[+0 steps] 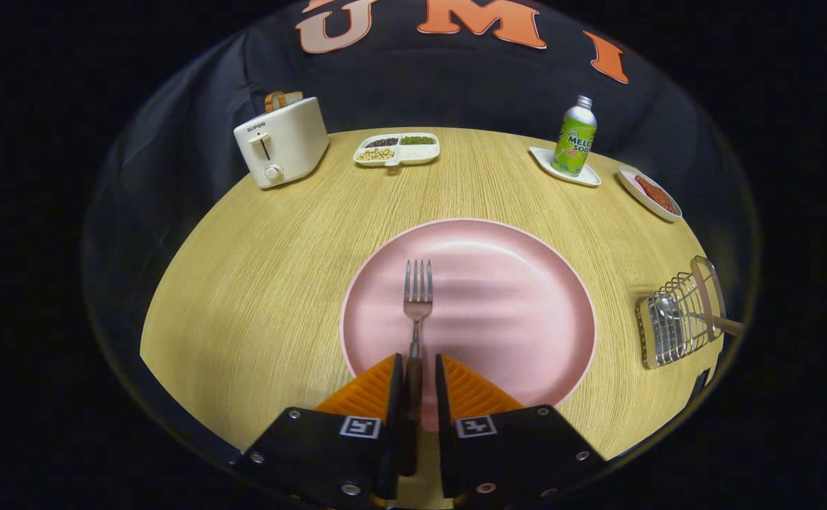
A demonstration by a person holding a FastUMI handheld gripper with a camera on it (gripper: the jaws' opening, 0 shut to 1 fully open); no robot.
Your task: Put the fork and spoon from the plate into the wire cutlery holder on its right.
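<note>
Two fingers: the gripper reaches low over the near rim of the plate, its fingers nearly together with the fork's dark handle in the narrow gap between them; whether both pads actually press on the handle I cannot tell.
Fork: the silver metal fork with a dark handle lies on the plate, tines pointing away from the fingers, handle running back between them.
Plate: the round pink plate sits on the bench just ahead of the fingers.
Spoon: the spoon is in the holder, its shiny bowl showing through the wires and its pale handle sticking out of the far end.
Holder: the wire cutlery holder with a wooden rim lies on the bench to the right of the plate, apart from it.
Bench: the light wood-grain bench carries everything.
Toaster: the cream-coloured toaster stands at the far left, a slice of bread poking out of its slot.
Divided dish: the white compartment dish of beans and seeds lies beyond the plate.
Bottle: the green soda bottle with a silver cap stands upright on a small white square tray at the far right.
Small dish: the oval white dish holding something reddish lies just right of the tray.
</note>
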